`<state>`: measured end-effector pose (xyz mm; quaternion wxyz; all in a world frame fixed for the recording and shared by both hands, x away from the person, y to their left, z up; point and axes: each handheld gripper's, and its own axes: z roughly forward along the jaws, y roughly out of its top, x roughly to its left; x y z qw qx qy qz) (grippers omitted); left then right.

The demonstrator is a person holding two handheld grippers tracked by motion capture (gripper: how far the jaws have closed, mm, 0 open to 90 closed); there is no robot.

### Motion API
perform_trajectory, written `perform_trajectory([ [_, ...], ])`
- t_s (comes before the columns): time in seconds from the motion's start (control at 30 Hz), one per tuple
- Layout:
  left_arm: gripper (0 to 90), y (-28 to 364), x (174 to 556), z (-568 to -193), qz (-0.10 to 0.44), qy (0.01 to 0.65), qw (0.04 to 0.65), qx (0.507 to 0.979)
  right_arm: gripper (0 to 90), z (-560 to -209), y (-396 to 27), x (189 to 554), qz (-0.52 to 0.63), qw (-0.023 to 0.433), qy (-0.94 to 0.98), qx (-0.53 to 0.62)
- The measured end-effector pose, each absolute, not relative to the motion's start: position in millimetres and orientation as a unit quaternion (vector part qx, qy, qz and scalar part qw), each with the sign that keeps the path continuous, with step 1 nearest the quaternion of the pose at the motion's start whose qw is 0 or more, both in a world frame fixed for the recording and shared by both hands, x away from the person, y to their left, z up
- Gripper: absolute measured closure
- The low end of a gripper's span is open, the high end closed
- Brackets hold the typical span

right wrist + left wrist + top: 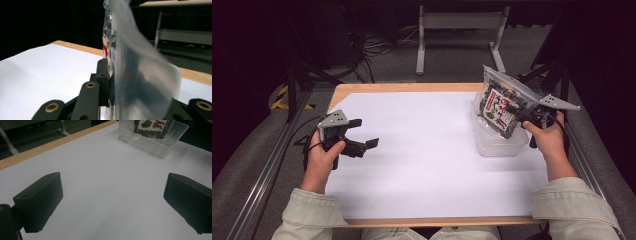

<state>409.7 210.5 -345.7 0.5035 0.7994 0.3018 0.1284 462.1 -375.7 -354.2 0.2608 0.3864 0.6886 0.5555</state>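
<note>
The clear bag (pixel 502 102), pinched in the right gripper (pixel 518 114), lowers upright into the clear tub (pixel 499 142) at far right; left gripper (pixel 362 135) waits open.

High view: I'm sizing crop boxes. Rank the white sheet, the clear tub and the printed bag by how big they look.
1. white sheet, plainly largest.
2. and 3. printed bag and clear tub overlap, so no ranking.

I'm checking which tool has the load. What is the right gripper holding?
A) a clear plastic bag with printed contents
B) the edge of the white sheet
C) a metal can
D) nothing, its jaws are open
A: the right gripper is clamped on the clear plastic bag, held above the clear container.
</note>
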Motion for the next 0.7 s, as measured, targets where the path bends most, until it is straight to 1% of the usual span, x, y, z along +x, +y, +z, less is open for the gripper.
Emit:
perform_trajectory([
  [0.07,3.1,210.5,410.2,-346.0,0.13,0.3,0.503,0.8,68.9,-352.6,-373.8,461.9,0.545,0.259,0.697,0.387],
  [0.13,3.1,210.4,410.6,-346.5,0.129,0.301,0.503,0.8,57.0,-351.3,-373.8,461.9,0.561,0.258,0.685,0.386],
  [0.2,3.1,210.7,411.0,-346.6,0.13,0.301,0.502,0.8,50.5,-348.0,-376.7,460.6,0.575,0.255,0.671,0.391],
  [0.3,3.1,210.3,411.7,-346.8,0.13,0.298,0.504,0.8,36.4,-342.0,-380.5,458.0,0.594,0.253,0.656,0.391],
  [0.37,3.1,210.0,412.3,-347.1,0.128,0.299,0.503,0.801,30.8,-337.3,-382.8,454.9,0.601,0.257,0.649,0.389],
  [0.53,3.1,209.7,411.5,-346.8,0.126,0.3,0.502,0.801,25.6,-323.6,-386.3,445.7,0.606,0.267,0.648,0.377],
  [0.7,3.1,210.5,409.0,-348.4,0.126,0.296,0.499,0.805,25.1,-303.9,-386.1,430.9,0.609,0.284,0.645,0.364],
])
